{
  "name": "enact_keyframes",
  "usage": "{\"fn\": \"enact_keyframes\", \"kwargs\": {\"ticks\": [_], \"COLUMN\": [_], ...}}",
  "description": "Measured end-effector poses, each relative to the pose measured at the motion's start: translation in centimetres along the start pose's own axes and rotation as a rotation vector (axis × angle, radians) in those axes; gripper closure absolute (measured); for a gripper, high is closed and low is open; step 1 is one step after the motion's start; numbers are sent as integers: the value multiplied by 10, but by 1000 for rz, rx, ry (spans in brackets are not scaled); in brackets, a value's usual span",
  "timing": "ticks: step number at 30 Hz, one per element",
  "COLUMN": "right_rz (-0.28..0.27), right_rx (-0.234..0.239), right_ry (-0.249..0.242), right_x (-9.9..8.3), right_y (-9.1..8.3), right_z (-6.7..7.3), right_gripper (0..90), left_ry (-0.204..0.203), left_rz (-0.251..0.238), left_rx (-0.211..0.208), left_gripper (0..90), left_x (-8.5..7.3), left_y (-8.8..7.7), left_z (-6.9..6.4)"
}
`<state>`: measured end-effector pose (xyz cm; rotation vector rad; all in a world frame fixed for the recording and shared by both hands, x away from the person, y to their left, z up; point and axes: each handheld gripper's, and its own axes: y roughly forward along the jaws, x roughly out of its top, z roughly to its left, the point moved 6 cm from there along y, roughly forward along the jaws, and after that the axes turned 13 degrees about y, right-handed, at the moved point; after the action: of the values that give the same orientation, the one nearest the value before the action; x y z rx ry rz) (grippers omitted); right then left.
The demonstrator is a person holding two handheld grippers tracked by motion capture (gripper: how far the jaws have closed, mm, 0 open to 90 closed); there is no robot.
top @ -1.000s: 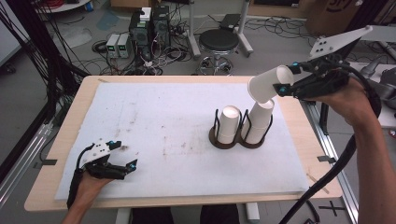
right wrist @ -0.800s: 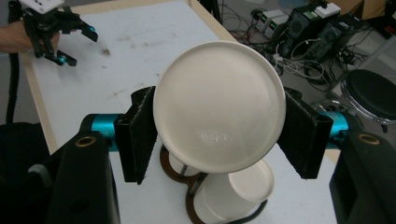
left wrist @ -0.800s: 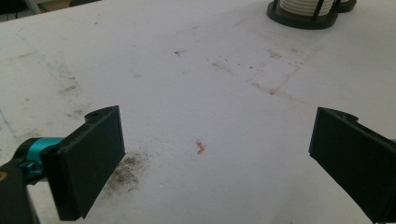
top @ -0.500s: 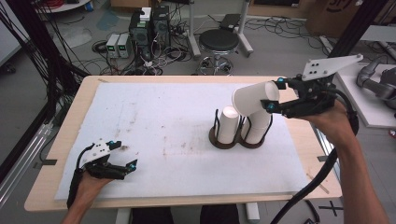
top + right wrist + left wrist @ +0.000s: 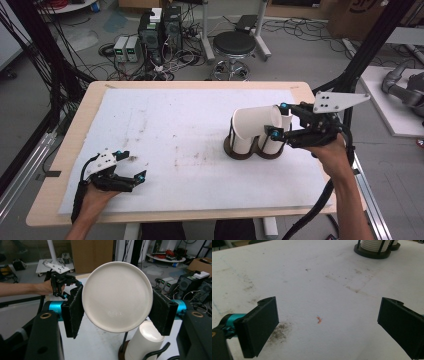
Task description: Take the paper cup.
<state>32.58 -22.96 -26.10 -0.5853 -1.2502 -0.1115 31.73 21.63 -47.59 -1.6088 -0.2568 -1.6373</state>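
The high view looks forward and down from above the person's edge of the table (image 5: 200, 87), taking in the cup racks (image 5: 252, 150) right of centre and the floor beyond. The left gripper view sits low over the mat, facing across it toward the cup racks (image 5: 372, 251), which stand far off at its top edge. The right gripper view looks level from just beside the cup racks (image 5: 142, 345), back toward the left gripper (image 5: 60, 280). All three share the racks.
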Motion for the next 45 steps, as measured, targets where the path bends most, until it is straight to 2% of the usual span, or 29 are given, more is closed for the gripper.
{"fn": "enact_keyframes", "kwargs": {"ticks": [3,5,14,22,27,32,45], "right_rz": [-26,-49,-138,-149,-149,-144,-129], "right_rx": [14,35,75,94,103,94,96], "right_ry": [12,40,107,142,143,134,136], "right_x": [-7,-19,-50,-71,-79,-95,-104], "right_y": [3,8,25,38,44,52,55], "right_z": [0,1,-3,-8,-7,-6,0], "right_gripper": [353,353,353,353,353,353,353], "left_ry": [4,1,-2,-6,-7,-11,-4], "left_rz": [-4,-7,-4,-6,-10,-13,-25], "left_rx": [2,3,6,1,-1,1,13], "left_gripper": [33,33,33,33,33,33,33], "left_x": [0,0,0,0,0,0,0], "left_y": [-1,-1,-1,-1,-1,-2,-3], "left_z": [0,0,0,1,1,1,1]}}
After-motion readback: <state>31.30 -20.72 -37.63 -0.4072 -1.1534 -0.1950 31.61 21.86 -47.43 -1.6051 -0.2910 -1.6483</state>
